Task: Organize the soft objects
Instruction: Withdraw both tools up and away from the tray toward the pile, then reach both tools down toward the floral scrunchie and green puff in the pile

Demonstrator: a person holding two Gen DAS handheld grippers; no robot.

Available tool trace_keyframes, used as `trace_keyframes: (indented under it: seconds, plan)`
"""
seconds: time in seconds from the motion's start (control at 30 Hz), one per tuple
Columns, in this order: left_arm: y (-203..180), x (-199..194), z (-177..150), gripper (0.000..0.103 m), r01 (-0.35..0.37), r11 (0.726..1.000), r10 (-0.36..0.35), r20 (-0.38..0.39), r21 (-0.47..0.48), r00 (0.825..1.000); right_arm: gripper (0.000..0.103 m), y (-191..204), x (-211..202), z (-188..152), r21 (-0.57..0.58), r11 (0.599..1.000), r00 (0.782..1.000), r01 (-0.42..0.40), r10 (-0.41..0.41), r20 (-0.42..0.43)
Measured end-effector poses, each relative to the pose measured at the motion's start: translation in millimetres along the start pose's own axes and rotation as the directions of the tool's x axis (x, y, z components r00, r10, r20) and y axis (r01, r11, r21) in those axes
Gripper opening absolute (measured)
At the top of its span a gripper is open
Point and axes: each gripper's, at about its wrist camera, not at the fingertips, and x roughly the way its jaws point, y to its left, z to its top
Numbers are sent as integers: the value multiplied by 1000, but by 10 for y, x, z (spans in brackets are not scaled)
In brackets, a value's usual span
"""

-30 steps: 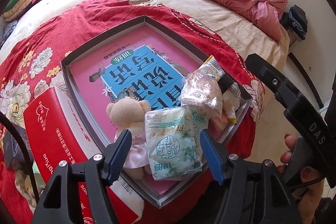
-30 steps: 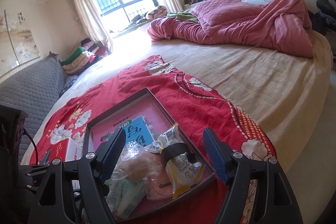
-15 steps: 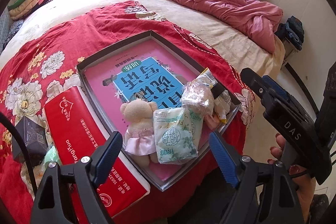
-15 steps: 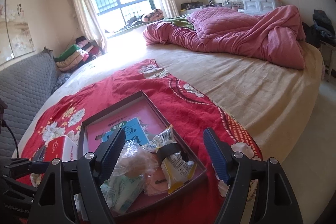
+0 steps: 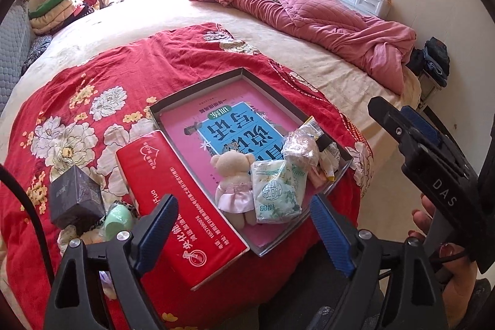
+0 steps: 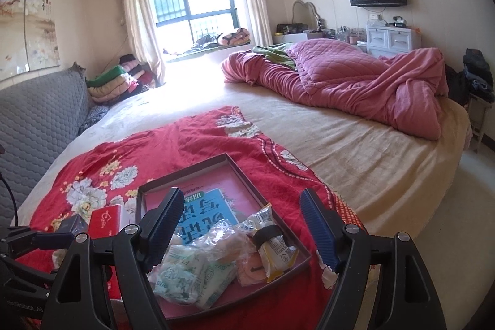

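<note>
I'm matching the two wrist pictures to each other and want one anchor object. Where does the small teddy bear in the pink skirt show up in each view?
Left wrist: the teddy bear lies in the tray's near corner, just left of the green-and-white packet.
Right wrist: not visible; the open right gripper's left finger covers that corner.
Shared landmark: the blue-and-pink book in the tray.

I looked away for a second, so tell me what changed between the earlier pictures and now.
Both grippers pulled up and back from the tray, so more of the bed shows. The left gripper has just been opening its jaws, with nothing between them; the right gripper stays open and empty. The teddy bear, tissue pack and snack bags lie in the tray unmoved, the red box beside it.
</note>
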Motion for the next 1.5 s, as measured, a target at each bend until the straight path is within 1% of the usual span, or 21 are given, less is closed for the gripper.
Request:
trace_keyframes:
  seconds: [0.17,0.23,0.33,0.63,0.8,1.07,1.5]
  plan:
    - [108,-208,-61,87,-10,1000,10,25,-17,1000,78,233,-156,69,-43,999,1000,-26,26,13]
    - [150,-279,-96,87,-23,999,24,29,-24,999,78,343,-192,87,-72,996,999,-44,45,14]
    - [246,-377,-149,87,-25,999,26,39,-39,999,78,500,-261,99,-118,992,998,-49,52,19]
    - [544,-616,-321,87,-59,995,64,59,-86,996,79,828,-427,128,-171,980,994,-104,110,26]
    - [704,-692,-435,87,-79,990,86,56,-113,995,79,978,-481,112,-185,973,989,-140,145,12]
    - [938,-789,-594,87,-91,983,101,57,-162,993,79,1295,-535,39,-243,955,985,-171,172,-15]
    - [1263,-911,-754,87,-106,967,122,56,-233,991,79,1708,-568,-85,-320,918,972,-233,227,-56]
